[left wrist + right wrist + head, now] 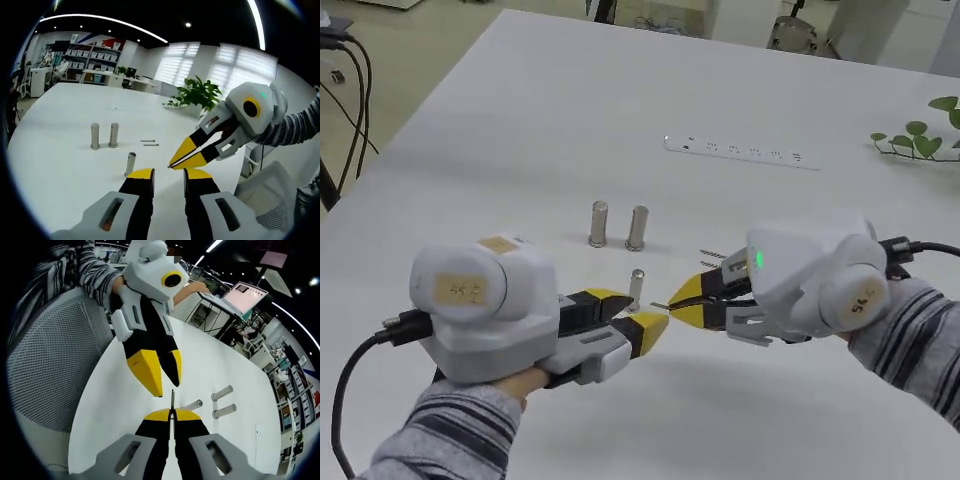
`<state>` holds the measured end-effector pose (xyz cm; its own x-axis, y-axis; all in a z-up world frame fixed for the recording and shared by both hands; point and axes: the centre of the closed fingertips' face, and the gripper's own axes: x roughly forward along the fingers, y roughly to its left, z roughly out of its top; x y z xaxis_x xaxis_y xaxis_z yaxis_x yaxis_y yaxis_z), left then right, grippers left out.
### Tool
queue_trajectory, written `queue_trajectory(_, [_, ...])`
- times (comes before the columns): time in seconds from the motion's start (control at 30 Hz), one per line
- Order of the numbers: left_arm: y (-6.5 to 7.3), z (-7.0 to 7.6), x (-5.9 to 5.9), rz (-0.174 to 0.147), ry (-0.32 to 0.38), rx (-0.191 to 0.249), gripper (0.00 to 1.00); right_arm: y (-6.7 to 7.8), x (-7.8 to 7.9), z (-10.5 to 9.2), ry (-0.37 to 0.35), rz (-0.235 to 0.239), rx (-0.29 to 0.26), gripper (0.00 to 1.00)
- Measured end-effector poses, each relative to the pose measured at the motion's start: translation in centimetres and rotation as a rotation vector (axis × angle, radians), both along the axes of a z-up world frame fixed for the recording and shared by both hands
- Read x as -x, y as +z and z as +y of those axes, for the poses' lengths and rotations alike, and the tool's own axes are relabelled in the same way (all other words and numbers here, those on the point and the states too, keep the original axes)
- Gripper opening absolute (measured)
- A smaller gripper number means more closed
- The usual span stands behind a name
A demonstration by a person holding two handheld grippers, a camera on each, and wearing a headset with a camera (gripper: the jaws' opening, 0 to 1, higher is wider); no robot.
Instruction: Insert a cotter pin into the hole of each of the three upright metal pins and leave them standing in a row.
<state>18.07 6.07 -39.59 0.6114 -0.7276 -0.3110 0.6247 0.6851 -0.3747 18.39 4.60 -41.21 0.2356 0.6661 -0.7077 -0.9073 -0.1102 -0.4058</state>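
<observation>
Left gripper (642,316) sits closest, jaws spread with nothing in them, parked right by the near metal pin (636,286). My guess is it's there to steady that pin. Right gripper (672,305) is pinched on a cotter pin (172,399), tip poking forward, probably lining up for the hole. The two back pins (617,225) stand side by side, with spare cotter pins (712,258) lying on the table (520,120) nearby.

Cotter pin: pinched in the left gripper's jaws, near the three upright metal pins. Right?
No: the right gripper pinches the cotter pin in its jaws, near the three upright metal pins; the right gripper view shows it.
</observation>
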Motion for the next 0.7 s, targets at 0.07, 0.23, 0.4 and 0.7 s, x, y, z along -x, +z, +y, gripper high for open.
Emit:
queue_trajectory(0.07, [0.08,-0.08,0.07,0.007,-0.001,0.015,0.15,0.11,0.28,0.18,0.007,0.001,-0.006,0.00])
queue_trajectory(0.23, [0.04,-0.18,0.17,0.019,-0.004,0.025,0.09,0.37,0.69,0.49,0.015,-0.001,-0.019,0.00])
queue_trajectory(0.4, [0.17,-0.42,0.32,0.027,-0.011,0.047,0.02,0.52,0.90,0.65,0.014,0.000,-0.028,0.00])
queue_trajectory(0.7, [0.00,-0.35,0.30,0.082,0.003,0.102,0.00,0.68,1.01,0.77,0.009,0.003,-0.036,0.00])
